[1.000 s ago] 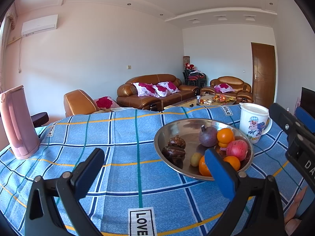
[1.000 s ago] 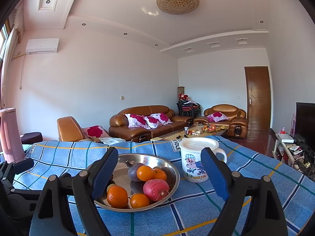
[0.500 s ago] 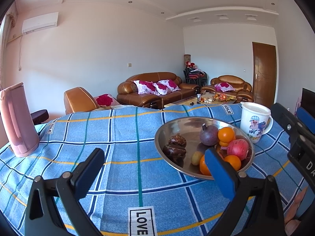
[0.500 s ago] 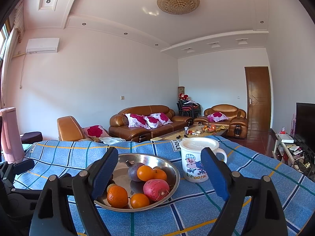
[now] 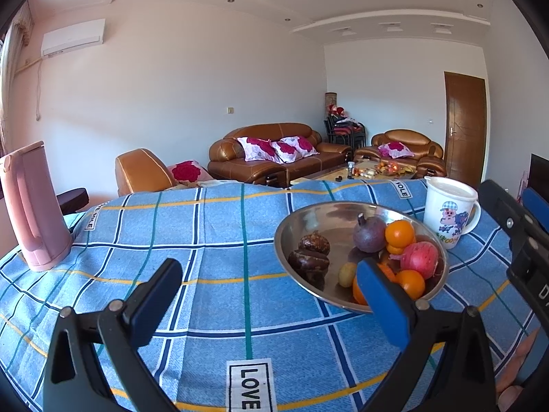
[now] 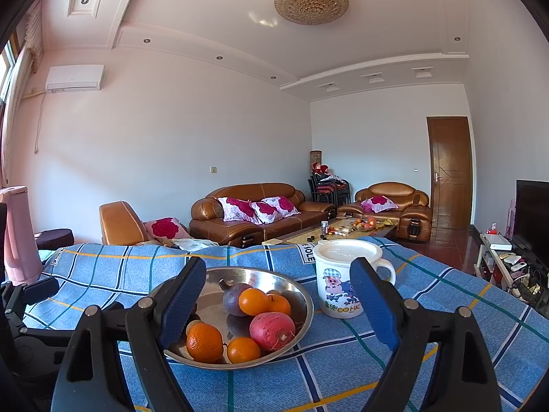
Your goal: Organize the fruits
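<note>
One "LOVE" label (image 5: 249, 385) on tablecloth (image 5: 219, 226)

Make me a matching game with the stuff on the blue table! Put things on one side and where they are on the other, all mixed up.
Things:
1. pink kettle
2. white pig mug
3. red radish
4. left gripper

Places or states:
A. inside the metal bowl, beside the oranges
B. open, holding nothing
C. standing on the tablecloth, far over on the left side
D. on the tablecloth just right of the bowl, with a lid on

Right pairs: 1-C, 2-D, 3-A, 4-B
</note>
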Demonstrator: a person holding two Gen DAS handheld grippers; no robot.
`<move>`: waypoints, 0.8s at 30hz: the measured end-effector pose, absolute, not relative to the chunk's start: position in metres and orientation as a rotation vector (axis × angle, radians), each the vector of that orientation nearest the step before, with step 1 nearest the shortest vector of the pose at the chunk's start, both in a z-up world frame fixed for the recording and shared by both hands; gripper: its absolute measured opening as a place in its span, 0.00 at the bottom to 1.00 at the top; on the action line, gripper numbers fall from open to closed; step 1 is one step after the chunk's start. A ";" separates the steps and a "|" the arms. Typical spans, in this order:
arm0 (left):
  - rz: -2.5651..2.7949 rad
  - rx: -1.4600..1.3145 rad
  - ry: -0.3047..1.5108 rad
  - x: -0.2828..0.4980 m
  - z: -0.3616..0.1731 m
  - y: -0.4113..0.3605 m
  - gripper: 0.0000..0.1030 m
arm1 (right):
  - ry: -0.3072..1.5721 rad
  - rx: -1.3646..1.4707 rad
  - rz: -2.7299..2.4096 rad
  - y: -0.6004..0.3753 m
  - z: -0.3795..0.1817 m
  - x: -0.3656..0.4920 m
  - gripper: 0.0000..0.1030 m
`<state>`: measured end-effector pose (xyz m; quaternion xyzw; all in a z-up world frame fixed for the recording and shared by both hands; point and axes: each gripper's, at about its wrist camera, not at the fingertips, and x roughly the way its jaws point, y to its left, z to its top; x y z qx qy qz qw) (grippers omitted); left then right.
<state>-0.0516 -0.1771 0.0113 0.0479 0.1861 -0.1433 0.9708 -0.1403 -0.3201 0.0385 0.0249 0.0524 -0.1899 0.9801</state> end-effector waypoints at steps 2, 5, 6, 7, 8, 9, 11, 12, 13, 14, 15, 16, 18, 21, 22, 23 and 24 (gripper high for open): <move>-0.289 0.099 0.374 -0.051 0.012 -0.177 1.00 | 0.105 0.050 -0.382 -0.320 0.039 -0.140 0.84; -0.287 0.109 0.368 -0.053 0.012 -0.178 1.00 | 0.105 0.050 -0.383 -0.320 0.039 -0.141 0.84; -0.287 0.111 0.367 -0.053 0.012 -0.178 1.00 | 0.104 0.050 -0.383 -0.320 0.039 -0.141 0.84; -0.287 0.113 0.366 -0.053 0.012 -0.178 1.00 | 0.105 0.050 -0.382 -0.320 0.039 -0.141 0.84; -0.285 0.112 0.367 -0.053 0.012 -0.178 1.00 | 0.105 0.050 -0.382 -0.320 0.039 -0.141 0.84; -0.286 0.110 0.368 -0.053 0.012 -0.178 1.00 | 0.105 0.050 -0.382 -0.320 0.039 -0.141 0.84; -0.288 0.110 0.371 -0.053 0.012 -0.179 1.00 | 0.106 0.049 -0.382 -0.320 0.039 -0.141 0.84; -0.287 0.110 0.373 -0.053 0.012 -0.179 1.00 | 0.107 0.049 -0.381 -0.320 0.039 -0.141 0.84; -0.289 0.110 0.374 -0.054 0.012 -0.179 1.00 | 0.107 0.049 -0.381 -0.320 0.038 -0.141 0.84; -0.293 0.113 0.374 -0.053 0.011 -0.180 1.00 | 0.107 0.049 -0.380 -0.321 0.038 -0.141 0.84; -0.294 0.116 0.376 -0.054 0.011 -0.181 1.00 | 0.108 0.048 -0.379 -0.321 0.037 -0.141 0.84; -0.292 0.120 0.375 -0.054 0.011 -0.182 1.00 | 0.110 0.048 -0.379 -0.321 0.036 -0.141 0.84; -0.292 0.125 0.371 -0.055 0.011 -0.183 1.00 | 0.112 0.047 -0.377 -0.322 0.035 -0.140 0.84; -0.315 0.119 0.387 -0.054 0.011 -0.184 1.00 | 0.113 0.043 -0.376 -0.323 0.034 -0.140 0.84; -0.317 0.119 0.390 -0.053 0.011 -0.185 1.00 | 0.113 0.043 -0.376 -0.323 0.034 -0.140 0.84; -0.312 0.119 0.391 -0.053 0.011 -0.184 1.00 | 0.113 0.043 -0.376 -0.323 0.034 -0.140 0.84; -0.310 0.119 0.391 -0.053 0.011 -0.184 1.00 | 0.113 0.042 -0.375 -0.324 0.034 -0.141 0.84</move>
